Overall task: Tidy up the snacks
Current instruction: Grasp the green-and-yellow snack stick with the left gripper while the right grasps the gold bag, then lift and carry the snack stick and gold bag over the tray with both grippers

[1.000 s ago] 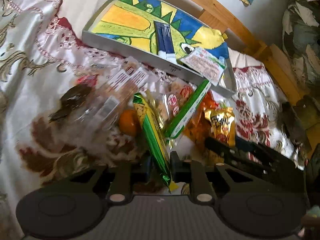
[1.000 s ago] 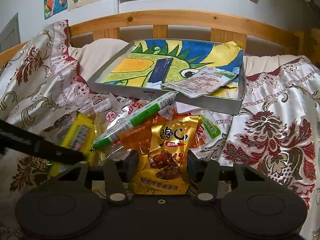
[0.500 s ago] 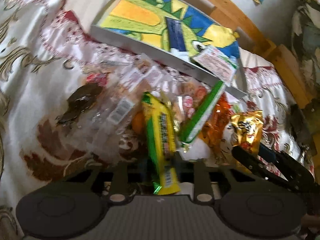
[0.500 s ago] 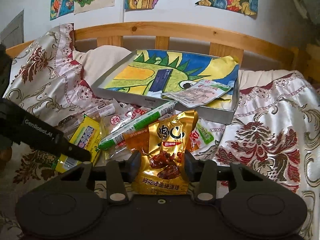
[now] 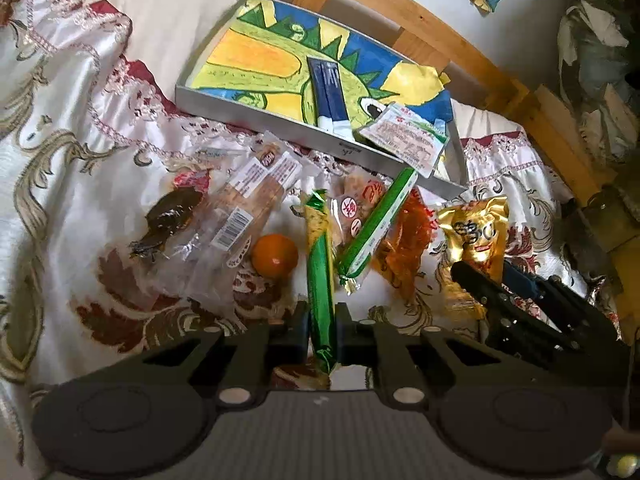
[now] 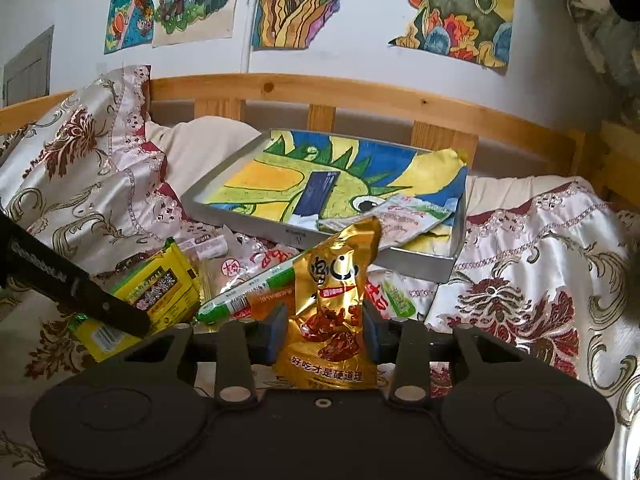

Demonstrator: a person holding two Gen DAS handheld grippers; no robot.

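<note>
On the quilt short of the grey tray (image 6: pixel 436 270), my left gripper (image 5: pixel 322 322) is clamped edge-on on the light, crinkly green-and-yellow packet (image 5: pixel 320 276) and my right gripper (image 6: pixel 324 330) squeezes the slippery gold pouch (image 6: pixel 332 300) low across its soft belly, both best held near the sealed ends.
</note>
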